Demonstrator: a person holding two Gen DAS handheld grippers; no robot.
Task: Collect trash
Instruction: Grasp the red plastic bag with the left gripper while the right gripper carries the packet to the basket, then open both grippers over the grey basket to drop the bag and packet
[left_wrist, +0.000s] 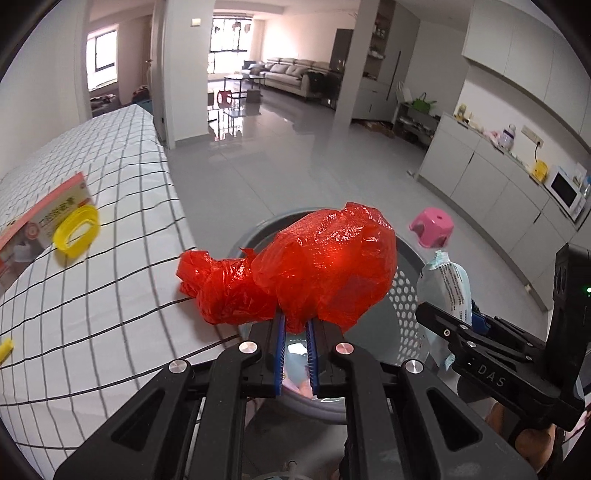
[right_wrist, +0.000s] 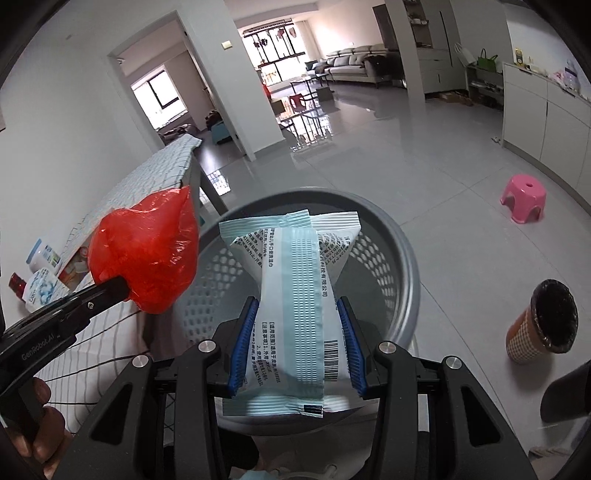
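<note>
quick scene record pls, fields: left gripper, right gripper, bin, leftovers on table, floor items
left gripper: shut on red plastic bag, held above the bin's rim
right gripper: shut on pale blue wipes packet, held over the bin's opening
bin: grey perforated basket, beside the checked tablecloth, below both items
leftovers on table: yellow tape ring lying against a pink-edged box
floor items: pink stool; checked small bin with black liner
</note>
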